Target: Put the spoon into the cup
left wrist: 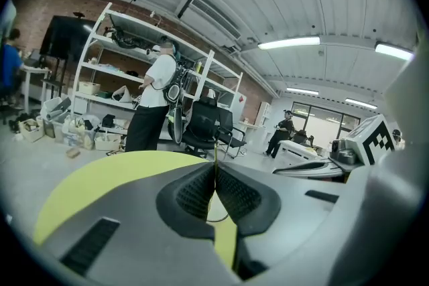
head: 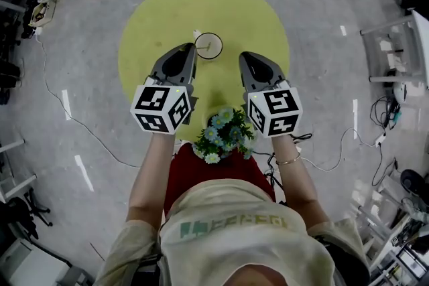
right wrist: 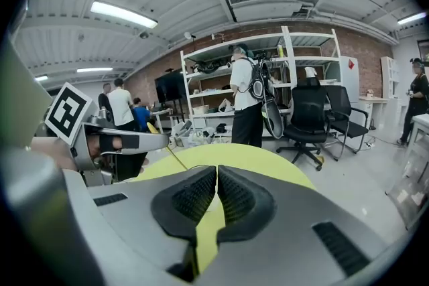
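Left gripper (head: 191, 51): you hold it clamped on the spoon (right wrist: 164, 145) handle, at the cup (head: 208, 45).
Right gripper (head: 245, 58): jaws together, empty.
Spoon: likely light, thin, slippery; grip mid-handle.

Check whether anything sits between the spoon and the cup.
Nothing visible does. The thin yellow spoon, apparently pinched in the left claw, already slants down into the clear glass cup on the round yellow table.

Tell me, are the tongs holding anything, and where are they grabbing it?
The left tongs are shut on the spoon, pinching its thin handle. The right tongs are shut with nothing between them.
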`<state>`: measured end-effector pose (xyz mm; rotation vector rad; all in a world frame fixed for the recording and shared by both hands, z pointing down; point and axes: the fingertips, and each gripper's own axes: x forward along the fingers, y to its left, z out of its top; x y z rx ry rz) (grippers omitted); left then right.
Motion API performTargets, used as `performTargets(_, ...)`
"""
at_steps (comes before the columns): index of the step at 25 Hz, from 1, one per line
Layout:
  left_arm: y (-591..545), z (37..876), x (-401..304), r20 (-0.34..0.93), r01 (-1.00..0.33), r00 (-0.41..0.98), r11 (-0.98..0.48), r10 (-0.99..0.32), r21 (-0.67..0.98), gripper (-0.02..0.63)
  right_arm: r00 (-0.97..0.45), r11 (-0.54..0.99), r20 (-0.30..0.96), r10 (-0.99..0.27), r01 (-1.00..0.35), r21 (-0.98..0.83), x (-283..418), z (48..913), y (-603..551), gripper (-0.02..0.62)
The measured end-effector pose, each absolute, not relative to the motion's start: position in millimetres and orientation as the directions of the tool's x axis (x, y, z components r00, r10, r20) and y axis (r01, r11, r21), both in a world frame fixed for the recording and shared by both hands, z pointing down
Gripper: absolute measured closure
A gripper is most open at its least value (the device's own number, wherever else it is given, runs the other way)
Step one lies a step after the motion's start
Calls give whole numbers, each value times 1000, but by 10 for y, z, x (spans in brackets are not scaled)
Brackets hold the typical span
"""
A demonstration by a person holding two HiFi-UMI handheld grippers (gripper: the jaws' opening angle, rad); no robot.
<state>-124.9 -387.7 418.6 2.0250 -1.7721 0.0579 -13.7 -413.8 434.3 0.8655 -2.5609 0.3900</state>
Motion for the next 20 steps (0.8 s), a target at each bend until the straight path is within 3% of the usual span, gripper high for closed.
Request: performTargets(20,-4138,4702,-1304,387,-928,207,-55,-899,368,581,-708,762,549,-444,-621,-183,-355,4852,-4282,558)
